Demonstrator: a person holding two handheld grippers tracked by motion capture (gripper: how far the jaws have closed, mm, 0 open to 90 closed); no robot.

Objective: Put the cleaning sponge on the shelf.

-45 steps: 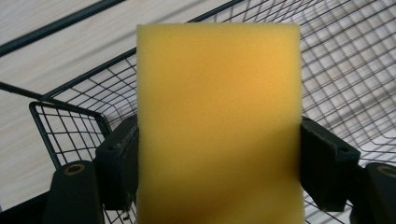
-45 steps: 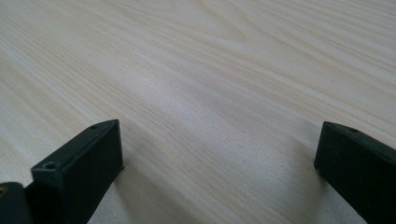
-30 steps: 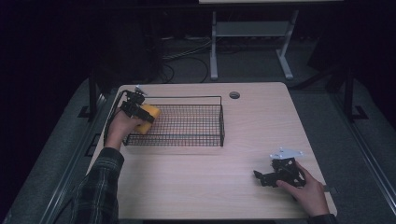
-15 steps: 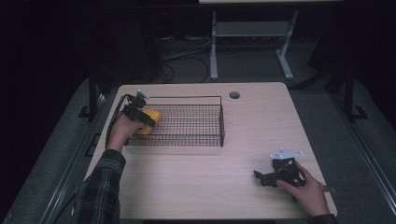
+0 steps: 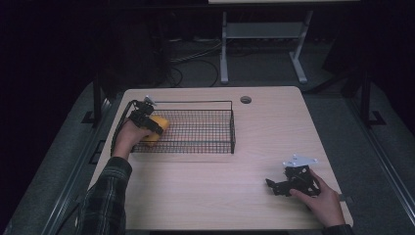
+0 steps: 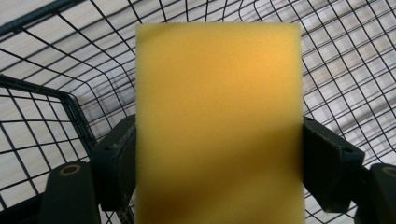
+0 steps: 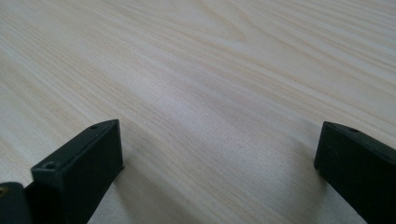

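A yellow sponge (image 5: 157, 128) sits in the left end of a black wire basket (image 5: 205, 128) at the table's back left. My left gripper (image 5: 152, 126) is shut on it. In the left gripper view the sponge (image 6: 218, 121) stands as a tall yellow block squeezed between the two black jaws, with the basket mesh (image 6: 345, 56) behind and below it. My right gripper (image 5: 274, 186) rests low on the wooden table at the front right, held by a hand. In the right gripper view its jaws stand wide apart over bare wood (image 7: 219, 93), with nothing between them.
The light wooden table (image 5: 205, 196) has a round cable hole (image 5: 245, 100) near its back edge. A plaid sleeve (image 5: 105, 196) reaches in along the left side. Beyond the table stand a white frame (image 5: 259, 44) and cables on the dark floor.
My left gripper has carried the sponge lower and slightly nearer into the basket's left end. The right gripper has stayed where it was.
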